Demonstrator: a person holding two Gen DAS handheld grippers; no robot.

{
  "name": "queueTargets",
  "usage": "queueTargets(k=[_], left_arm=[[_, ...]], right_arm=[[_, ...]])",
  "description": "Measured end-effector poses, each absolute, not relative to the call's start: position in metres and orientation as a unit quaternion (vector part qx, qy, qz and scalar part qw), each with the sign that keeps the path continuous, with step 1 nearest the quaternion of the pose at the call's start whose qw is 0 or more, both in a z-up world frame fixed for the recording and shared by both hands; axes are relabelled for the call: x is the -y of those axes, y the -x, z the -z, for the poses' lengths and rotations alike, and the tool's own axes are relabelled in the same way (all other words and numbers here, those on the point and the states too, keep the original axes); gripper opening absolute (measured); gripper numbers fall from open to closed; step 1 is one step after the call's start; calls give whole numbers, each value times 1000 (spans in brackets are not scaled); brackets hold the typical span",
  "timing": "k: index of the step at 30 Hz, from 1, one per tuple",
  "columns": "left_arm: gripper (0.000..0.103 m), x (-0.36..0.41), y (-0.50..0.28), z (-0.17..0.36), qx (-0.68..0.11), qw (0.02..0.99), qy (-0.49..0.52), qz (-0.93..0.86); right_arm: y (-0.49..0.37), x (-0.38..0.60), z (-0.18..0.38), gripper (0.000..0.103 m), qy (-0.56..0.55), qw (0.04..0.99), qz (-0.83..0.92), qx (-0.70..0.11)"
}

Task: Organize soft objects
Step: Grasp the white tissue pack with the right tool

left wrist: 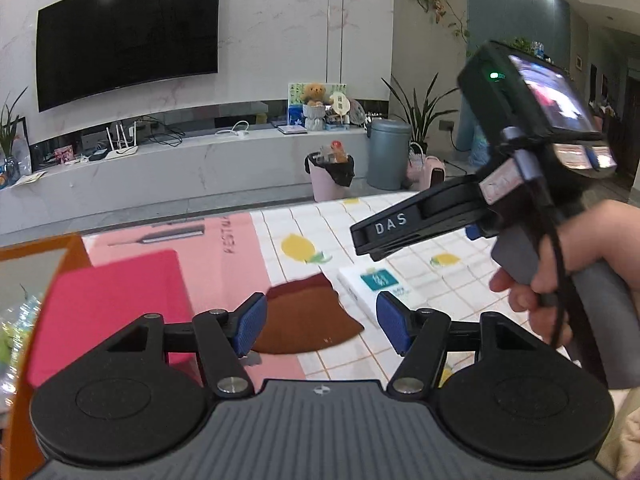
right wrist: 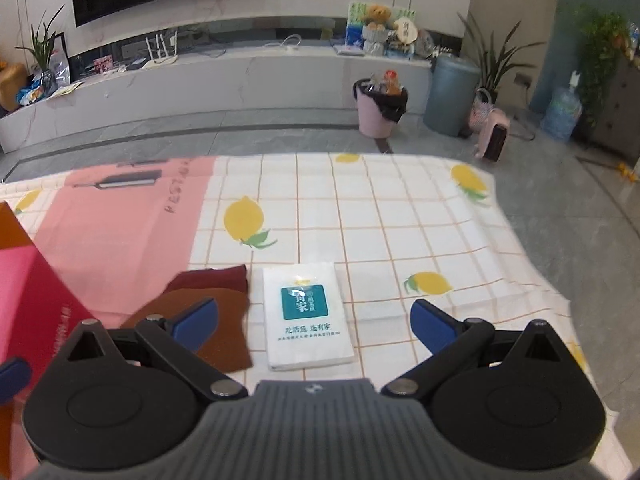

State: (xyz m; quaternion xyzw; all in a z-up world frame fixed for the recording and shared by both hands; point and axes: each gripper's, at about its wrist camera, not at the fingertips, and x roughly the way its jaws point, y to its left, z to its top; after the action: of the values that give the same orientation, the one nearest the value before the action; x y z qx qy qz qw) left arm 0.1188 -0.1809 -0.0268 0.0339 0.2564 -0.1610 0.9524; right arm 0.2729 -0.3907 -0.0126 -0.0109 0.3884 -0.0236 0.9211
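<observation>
The tablecloth (right wrist: pixel 400 240) is white with a thin orange grid and yellow lemons on green leaves. Left of centre a pale pink sheet (right wrist: pixel 120 232) lies over it. At lower centre sit a rust-brown cloth (right wrist: pixel 224 320) on a maroon cloth (right wrist: pixel 216 278) and a white tissue packet (right wrist: pixel 306 316) with a teal label. The box (left wrist: pixel 104 304) at lower left is magenta-pink with orange edges.

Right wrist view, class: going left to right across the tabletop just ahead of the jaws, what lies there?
Pink box → brown cloth pieces → white tissue pack → lemon print on the tablecloth.
</observation>
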Motion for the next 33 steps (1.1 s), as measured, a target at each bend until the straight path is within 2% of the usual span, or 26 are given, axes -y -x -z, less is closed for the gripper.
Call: queueTargets(k=[10, 14, 23, 28, 30, 33], left_arm=[[74, 195, -129, 71, -270, 949, -32, 161], [74, 199, -131, 82, -292, 940, -25, 172], [74, 191, -136, 90, -322, 930, 4, 179], [74, 189, -138, 95, -336, 924, 9, 182], [74, 190, -139, 97, -343, 921, 13, 181], [74, 189, -141, 101, -353, 918, 14, 179]], right_arm=[[-314, 402, 71, 100, -17, 898, 4, -439], [-318, 402, 86, 94, -24, 890, -6, -456], [-321, 399, 95, 92, -9, 889, 18, -457], [-316, 395, 93, 82, 5, 891, 12, -453], [-313, 394, 92, 74, 9, 891, 8, -454], [-307, 394, 90, 71, 11, 885, 7, -465]])
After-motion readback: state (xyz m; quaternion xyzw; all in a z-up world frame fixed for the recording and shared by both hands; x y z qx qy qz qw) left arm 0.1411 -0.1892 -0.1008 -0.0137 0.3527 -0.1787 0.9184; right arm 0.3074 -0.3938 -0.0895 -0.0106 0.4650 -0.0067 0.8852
